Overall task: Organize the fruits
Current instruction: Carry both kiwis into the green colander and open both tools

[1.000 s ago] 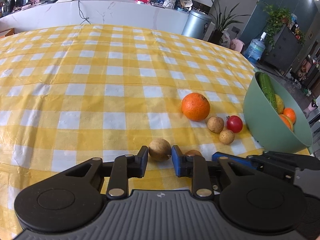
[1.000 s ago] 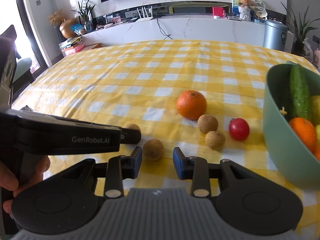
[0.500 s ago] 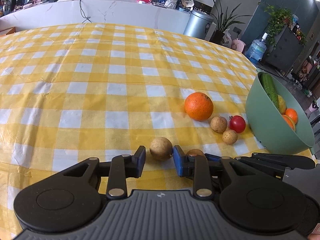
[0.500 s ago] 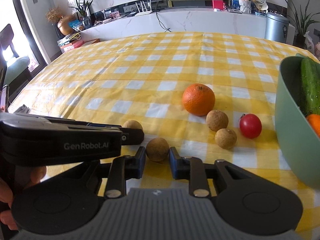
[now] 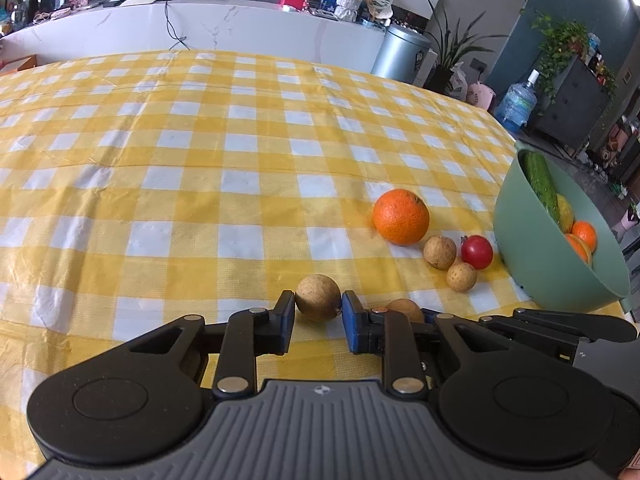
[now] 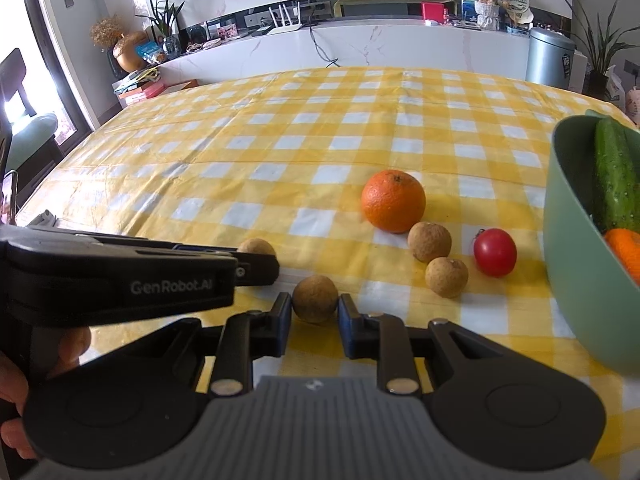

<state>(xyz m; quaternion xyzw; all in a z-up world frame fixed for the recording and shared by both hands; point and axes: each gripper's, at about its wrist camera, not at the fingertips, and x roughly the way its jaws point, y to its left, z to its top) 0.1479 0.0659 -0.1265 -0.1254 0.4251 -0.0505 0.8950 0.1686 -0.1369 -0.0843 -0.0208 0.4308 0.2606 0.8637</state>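
Two small brown longans lie near the front of the yellow checked tablecloth. My left gripper (image 5: 318, 305) has one longan (image 5: 318, 297) between its blue pads; the jaws are closing and both pads touch it. My right gripper (image 6: 315, 306) is shut on the other longan (image 6: 315, 298), which still rests on the cloth. The left gripper (image 6: 262, 269) reaches in from the left in the right wrist view, with its longan (image 6: 256, 246) half hidden. Beyond them lie an orange (image 6: 393, 201), two more longans (image 6: 429, 241) (image 6: 446, 276) and a cherry tomato (image 6: 495, 252).
A green bowl (image 6: 576, 280) stands at the right edge of the table, holding a cucumber (image 6: 616, 184) and orange fruit. A hand (image 6: 16, 392) grips the left tool. The tablecloth (image 5: 200, 160) stretches far back to a white counter.
The right jaws have narrowed from wide apart onto the longan between them. The left jaws eased slightly and pinched in again on theirs. Neither hand has shifted noticeably.
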